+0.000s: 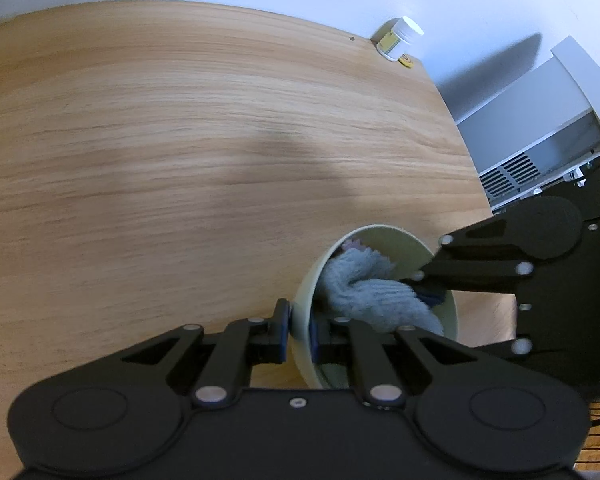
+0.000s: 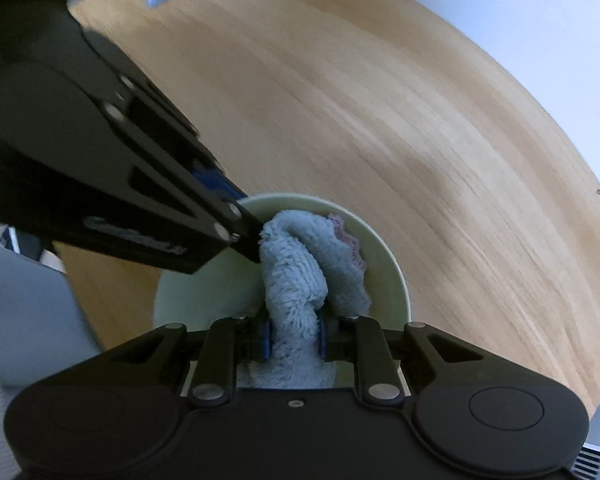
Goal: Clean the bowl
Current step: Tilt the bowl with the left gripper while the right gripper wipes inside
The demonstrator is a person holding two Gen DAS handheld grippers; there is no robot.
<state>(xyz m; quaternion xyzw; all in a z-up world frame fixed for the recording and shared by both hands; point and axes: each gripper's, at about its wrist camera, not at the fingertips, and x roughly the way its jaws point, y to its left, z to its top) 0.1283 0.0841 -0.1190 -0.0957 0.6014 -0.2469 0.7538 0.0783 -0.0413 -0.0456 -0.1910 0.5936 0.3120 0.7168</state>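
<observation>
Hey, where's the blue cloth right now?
The blue cloth is inside the pale green bowl on the wooden table, pinched by the right gripper in the right wrist view.

Left black two-finger gripper (image 1: 299,330), low centre of the left wrist view, points steeply down, jaws clamped on the rim of the pale green ceramic bowl (image 1: 400,240), one blue pad (image 1: 285,326) outside the wall, one inside. Right black two-finger gripper (image 2: 294,338), low centre of the right wrist view, points almost straight down, jaws pinching the light blue fluffy cloth (image 2: 296,276). Each gripper enters the other's view: right from the right edge, left from upper left.
</observation>
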